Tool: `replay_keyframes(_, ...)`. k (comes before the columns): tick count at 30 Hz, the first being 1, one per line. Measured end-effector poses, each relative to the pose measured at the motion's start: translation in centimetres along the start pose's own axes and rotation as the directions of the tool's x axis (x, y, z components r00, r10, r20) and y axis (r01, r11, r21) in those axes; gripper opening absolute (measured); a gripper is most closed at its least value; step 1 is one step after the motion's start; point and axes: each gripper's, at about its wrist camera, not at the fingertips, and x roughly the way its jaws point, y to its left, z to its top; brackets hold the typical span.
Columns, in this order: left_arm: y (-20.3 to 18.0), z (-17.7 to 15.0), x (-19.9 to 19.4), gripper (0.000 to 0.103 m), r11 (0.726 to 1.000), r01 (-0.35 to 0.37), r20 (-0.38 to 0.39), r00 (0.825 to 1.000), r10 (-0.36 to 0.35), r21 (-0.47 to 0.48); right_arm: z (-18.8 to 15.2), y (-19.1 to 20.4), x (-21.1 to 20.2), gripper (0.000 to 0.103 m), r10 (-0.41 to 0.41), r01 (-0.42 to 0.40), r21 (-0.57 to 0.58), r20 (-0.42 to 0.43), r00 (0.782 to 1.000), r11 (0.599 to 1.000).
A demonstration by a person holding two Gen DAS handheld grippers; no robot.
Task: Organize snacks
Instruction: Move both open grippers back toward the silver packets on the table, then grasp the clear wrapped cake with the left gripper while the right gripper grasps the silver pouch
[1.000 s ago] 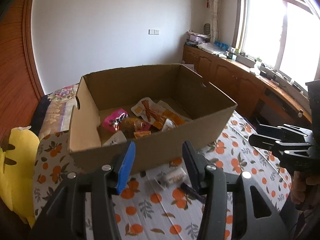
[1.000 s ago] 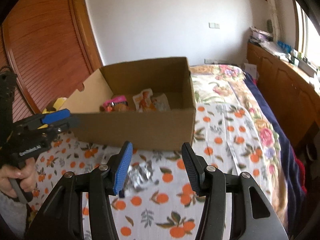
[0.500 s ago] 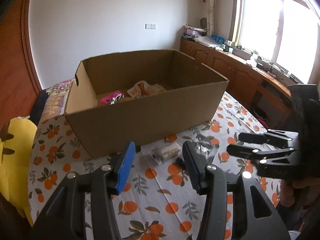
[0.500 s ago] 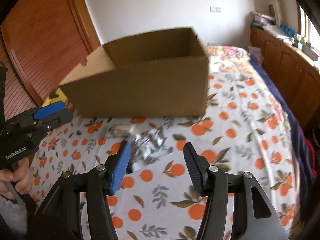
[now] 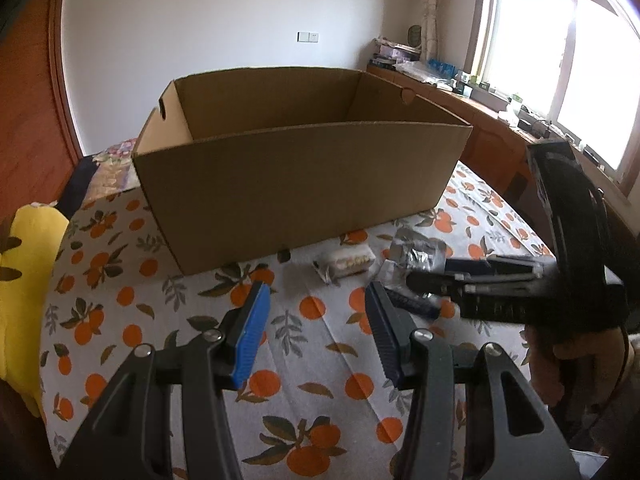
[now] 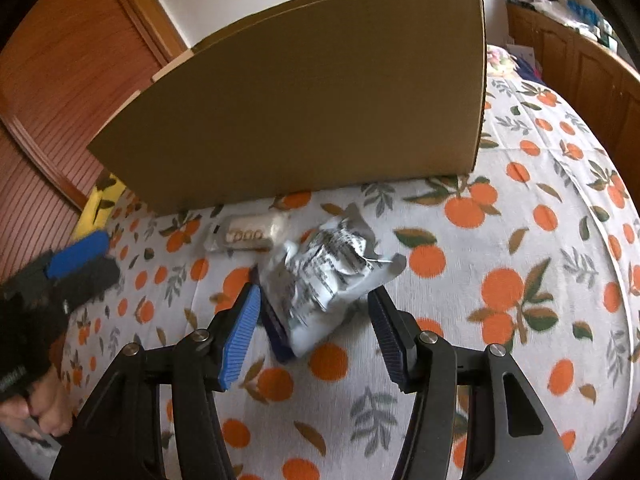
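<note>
A large open cardboard box (image 5: 296,184) stands on the orange-print cloth; it also fills the top of the right wrist view (image 6: 304,112). In front of it lie a silver foil snack bag (image 6: 324,276), a clear-wrapped white snack (image 6: 248,234) and a dark blue bar (image 6: 276,328) partly under the bag. My right gripper (image 6: 314,322) is open, low over the cloth, its fingers either side of the foil bag. My left gripper (image 5: 316,320) is open and empty, a short way in front of the white snack (image 5: 348,262). The box's contents are hidden.
A yellow cushion (image 5: 24,292) lies at the left edge of the bed. A wooden sliding door (image 6: 60,80) stands on the left. A wooden counter (image 5: 492,128) with clutter runs under the window on the right.
Both grippers have dropped lower and moved closer to the snacks in front of the box. The box's inside has gone out of sight. The right gripper now straddles the foil bag.
</note>
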Motion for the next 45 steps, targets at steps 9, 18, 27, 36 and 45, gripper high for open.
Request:
replay_keyframes(9, 0.5, -0.4, 0.7, 0.05, 1.0, 0.005, -0.007, 1.0, -0.005, -0.025, 1.8, 0.3, 1.0, 0.059, -0.065, 0.066, -0.041, 0.008, 0.998, 0.997)
replay_keyframes(18, -0.1, 0.7, 1.7, 0.05, 0.999, 0.009, 0.013, 1.0, -0.009, -0.047, 1.5, 1.6, 1.7, 0.046, -0.196, 0.194, -0.182, 0.011, 0.981, 0.964)
replay_keyframes(27, -1.1, 1.5, 4.4, 0.05, 0.991, 0.013, -0.031, 0.999, -0.018, -0.133, 0.5, -1.0, -0.4, 0.045, -0.163, 0.159, -0.171, -0.013, 0.987, 0.973)
replay_keyframes(36, -1.3, 1.9, 7.4, 0.05, 0.965, -0.087, -0.054, 0.996, 0.076, -0.249, -0.8, -1.6, -1.1, 0.046, -0.144, 0.156, -0.214, 0.071, 0.987, 0.964)
replay_keyframes(45, -1.6, 2.5, 9.4, 0.05, 0.938, -0.091, -0.066, 0.995, 0.074, -0.335, -0.8, -1.9, -1.1, 0.046, -0.129, 0.143, -0.219, 0.078, 0.989, 0.965)
